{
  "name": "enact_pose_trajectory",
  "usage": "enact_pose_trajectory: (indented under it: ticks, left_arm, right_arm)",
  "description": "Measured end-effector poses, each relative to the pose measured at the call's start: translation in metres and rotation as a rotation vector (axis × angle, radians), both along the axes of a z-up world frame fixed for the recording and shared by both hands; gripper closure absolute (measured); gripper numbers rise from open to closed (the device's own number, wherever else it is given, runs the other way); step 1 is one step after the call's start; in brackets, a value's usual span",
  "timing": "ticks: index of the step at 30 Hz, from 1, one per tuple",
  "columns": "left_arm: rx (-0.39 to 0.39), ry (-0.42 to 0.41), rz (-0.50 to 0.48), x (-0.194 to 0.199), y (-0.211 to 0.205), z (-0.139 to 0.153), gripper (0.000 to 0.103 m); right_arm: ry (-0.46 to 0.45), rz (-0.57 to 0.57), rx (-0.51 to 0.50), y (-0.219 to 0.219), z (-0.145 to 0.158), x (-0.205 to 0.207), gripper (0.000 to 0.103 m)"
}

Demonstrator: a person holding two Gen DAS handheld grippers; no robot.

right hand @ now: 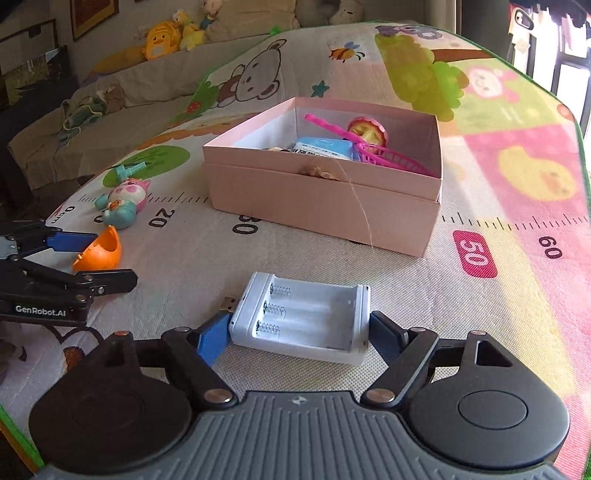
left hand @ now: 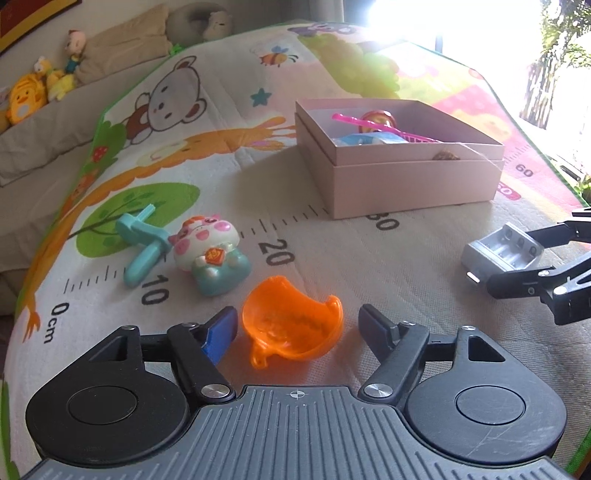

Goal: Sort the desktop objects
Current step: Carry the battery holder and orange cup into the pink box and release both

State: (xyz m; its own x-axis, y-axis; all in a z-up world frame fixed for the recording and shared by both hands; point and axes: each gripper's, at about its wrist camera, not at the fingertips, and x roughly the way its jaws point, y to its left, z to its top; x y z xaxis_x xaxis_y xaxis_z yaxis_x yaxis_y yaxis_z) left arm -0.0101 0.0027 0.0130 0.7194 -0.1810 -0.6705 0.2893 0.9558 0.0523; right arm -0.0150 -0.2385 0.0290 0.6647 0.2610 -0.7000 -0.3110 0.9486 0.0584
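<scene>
An orange half-shell [left hand: 291, 328] lies on the play mat between the fingers of my left gripper [left hand: 297, 328], which is open around it without touching. It also shows in the right wrist view [right hand: 99, 249]. A white battery charger [right hand: 303, 319] lies between the fingers of my right gripper [right hand: 295, 332], which is open with its pads close to the charger's ends. The charger also shows in the left wrist view [left hand: 502, 251]. A pink box [right hand: 325, 192] holds several toys, among them a pink comb [right hand: 376, 147]. A cat figurine [left hand: 210, 254] and a teal toy [left hand: 142, 247] lie to the left.
The colourful play mat [right hand: 498, 177] covers the surface, with a printed ruler. Plush toys [right hand: 173, 33] sit on a sofa at the back. The mat's green edge [left hand: 22, 266] runs close on the left. A bright window lies to the right.
</scene>
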Motion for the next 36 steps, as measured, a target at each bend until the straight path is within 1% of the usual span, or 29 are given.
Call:
enact_pose_trajectory:
  ticks: [1,2,5,7,8,10,11,14,16,18,20,23,25,27,29,30,31,32,34,36]
  left_arm:
    - [-0.002,0.0,-0.001,0.0,0.0,0.001,0.042]
    - [-0.002,-0.001,0.0,0.0,-0.001,0.002,0.045]
    - [0.003,-0.024,-0.001,-0.009,0.0,0.008,0.045]
    - [-0.007,-0.045,-0.013,-0.016,0.002,0.018,0.045]
    - [-0.017,-0.068,-0.02,-0.02,0.003,0.028,0.045]
    - [-0.039,-0.132,-0.031,-0.024,0.004,0.054,0.045]
    - [-0.049,-0.173,-0.038,-0.025,0.004,0.07,0.045]
    - [-0.076,-0.32,-0.059,-0.026,0.002,0.123,0.045]
    - [-0.086,-0.413,-0.074,-0.022,-0.005,0.155,0.045]
    - [-0.082,-0.481,-0.084,-0.013,-0.015,0.177,0.045]
    - [-0.079,-0.503,-0.091,0.005,-0.028,0.187,0.045]
    - [-0.095,-0.453,-0.111,0.043,-0.05,0.18,0.045]
    - [-0.108,-0.411,-0.13,0.069,-0.065,0.169,0.045]
    - [-0.115,-0.372,-0.129,0.1,-0.08,0.152,0.044]
    - [-0.118,-0.303,-0.127,0.127,-0.087,0.133,0.035]
    - [-0.12,-0.277,-0.112,0.133,-0.087,0.124,0.028]
    - [-0.124,-0.252,-0.093,0.137,-0.085,0.115,0.025]
    - [-0.131,-0.232,-0.084,0.138,-0.082,0.108,0.023]
    - [-0.15,-0.193,-0.074,0.129,-0.068,0.092,0.016]
    - [-0.151,-0.185,-0.052,0.113,-0.054,0.082,0.012]
  right_arm:
    - [0.008,0.015,0.009,0.002,0.001,-0.001,0.023]
    - [0.017,0.031,0.025,0.003,0.003,-0.003,0.023]
    - [0.024,0.086,0.092,0.006,0.02,-0.013,0.024]
    - [-0.005,0.12,0.133,0.006,0.042,-0.021,0.024]
    - [-0.032,0.144,0.163,0.005,0.06,-0.025,0.024]
    - [-0.107,0.181,0.205,0.004,0.099,-0.033,0.024]
    - [-0.159,0.193,0.215,0.003,0.121,-0.036,0.024]
    - [-0.348,0.199,0.23,-0.002,0.193,-0.046,0.024]
    - [-0.458,0.192,0.241,-0.008,0.234,-0.047,0.024]
    - [-0.526,0.175,0.243,-0.013,0.263,-0.042,0.024]
    - [-0.548,0.136,0.246,-0.018,0.283,-0.028,0.024]
    - [-0.531,0.075,0.232,-0.024,0.286,0.002,0.024]
    - [-0.491,0.044,0.219,-0.028,0.277,0.026,0.024]
    - [-0.45,0.014,0.22,-0.032,0.265,0.048,0.024]
    - [-0.403,-0.029,0.235,-0.037,0.248,0.08,0.024]
    - [-0.391,-0.062,0.239,-0.039,0.238,0.094,0.024]
    - [-0.381,-0.09,0.242,-0.041,0.231,0.106,0.024]
    - [-0.361,-0.115,0.256,-0.044,0.216,0.122,0.024]
    - [-0.302,-0.146,0.288,-0.05,0.191,0.147,0.024]
    - [-0.251,-0.172,0.307,-0.053,0.165,0.168,0.024]
